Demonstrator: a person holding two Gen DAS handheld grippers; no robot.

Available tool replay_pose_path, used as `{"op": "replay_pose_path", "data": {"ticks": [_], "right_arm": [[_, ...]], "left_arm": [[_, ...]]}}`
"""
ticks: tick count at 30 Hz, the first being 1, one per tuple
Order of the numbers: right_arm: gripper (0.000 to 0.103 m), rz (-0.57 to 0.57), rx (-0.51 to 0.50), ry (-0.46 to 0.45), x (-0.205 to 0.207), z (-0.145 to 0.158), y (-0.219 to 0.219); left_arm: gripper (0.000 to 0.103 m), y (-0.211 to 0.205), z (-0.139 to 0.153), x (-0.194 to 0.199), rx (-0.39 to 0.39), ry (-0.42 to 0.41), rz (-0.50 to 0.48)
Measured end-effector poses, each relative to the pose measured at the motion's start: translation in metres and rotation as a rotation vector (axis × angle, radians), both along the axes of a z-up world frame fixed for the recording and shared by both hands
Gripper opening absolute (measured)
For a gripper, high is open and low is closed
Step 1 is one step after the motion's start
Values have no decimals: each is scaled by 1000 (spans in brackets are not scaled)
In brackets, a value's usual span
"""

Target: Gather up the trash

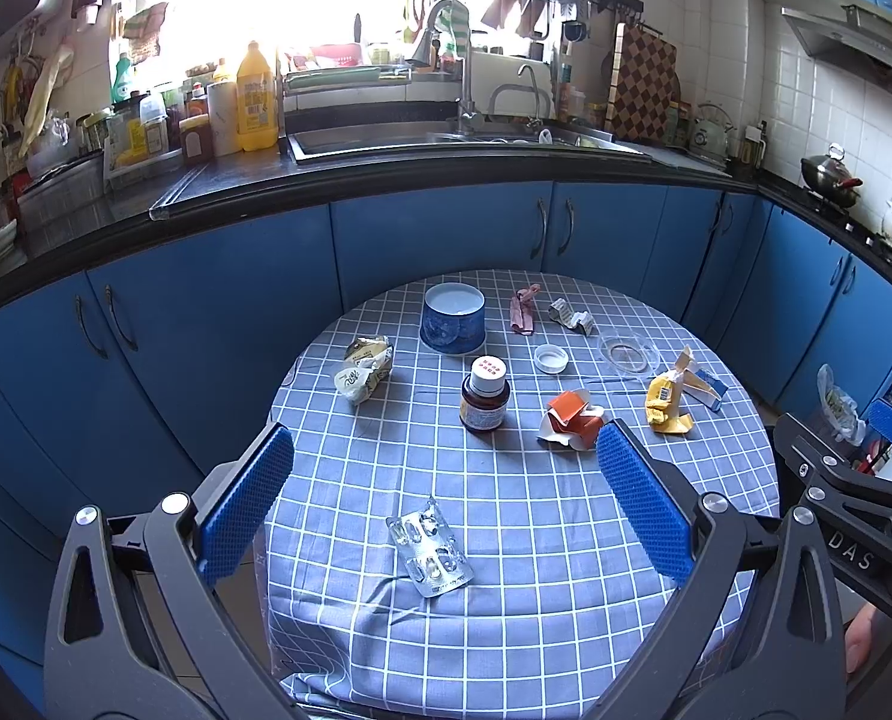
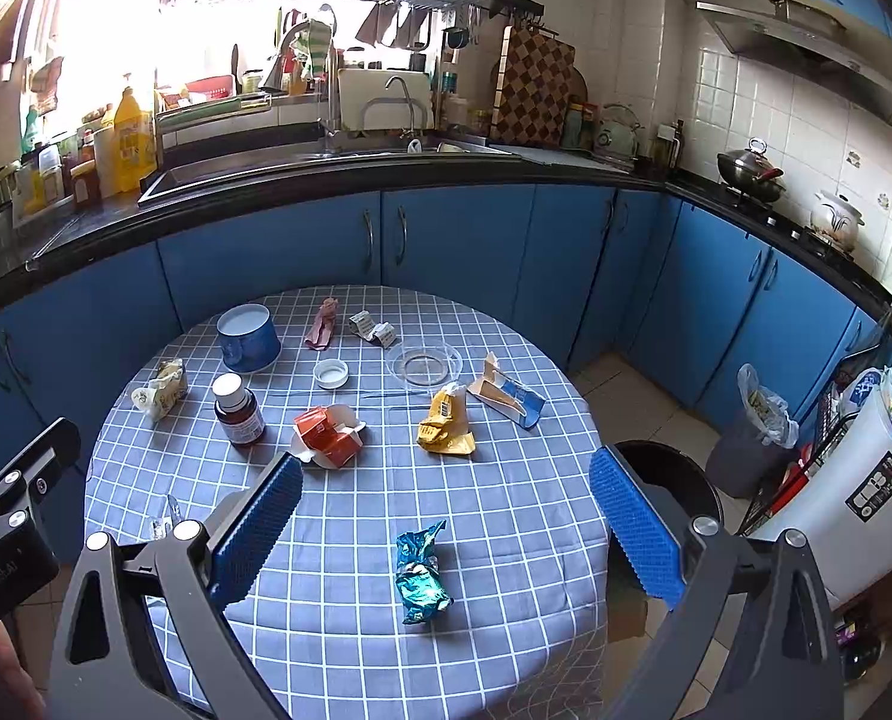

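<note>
Trash lies on a round table with a blue checked cloth (image 1: 505, 540). My left gripper (image 1: 446, 498) is open and empty above a silver pill blister pack (image 1: 431, 555). My right gripper (image 2: 443, 522) is open and empty above a crumpled teal foil wrapper (image 2: 420, 570). Farther out lie a crushed orange carton (image 1: 568, 417) (image 2: 329, 435), a yellow wrapper (image 1: 664, 399) (image 2: 446, 423), a torn blue-and-white box (image 2: 508, 396), a pale crumpled wrapper (image 1: 365, 369) (image 2: 161, 390), a pink scrap (image 1: 522, 309) and a crumpled receipt (image 1: 571, 315).
A brown medicine bottle (image 1: 484, 396), a blue tin (image 1: 453, 318), a white cap (image 1: 550, 358) and a clear plastic dish (image 1: 628, 353) also stand on the table. A dark bin with a bag (image 2: 745, 450) stands on the floor right of the table, beside a black stool (image 2: 673, 480). Blue cabinets lie behind.
</note>
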State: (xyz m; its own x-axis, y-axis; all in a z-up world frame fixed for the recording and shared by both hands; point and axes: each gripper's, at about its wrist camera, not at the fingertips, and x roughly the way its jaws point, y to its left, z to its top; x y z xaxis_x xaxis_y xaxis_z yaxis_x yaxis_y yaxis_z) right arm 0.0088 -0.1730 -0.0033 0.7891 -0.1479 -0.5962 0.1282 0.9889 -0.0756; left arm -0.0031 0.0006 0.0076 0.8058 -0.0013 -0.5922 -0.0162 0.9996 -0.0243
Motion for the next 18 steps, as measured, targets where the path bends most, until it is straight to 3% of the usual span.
{"op": "replay_pose_path", "data": {"ticks": [18], "right_arm": [[94, 0, 1, 2, 1, 2, -2]], "left_arm": [[100, -1, -1, 0, -1, -1, -5]]}}
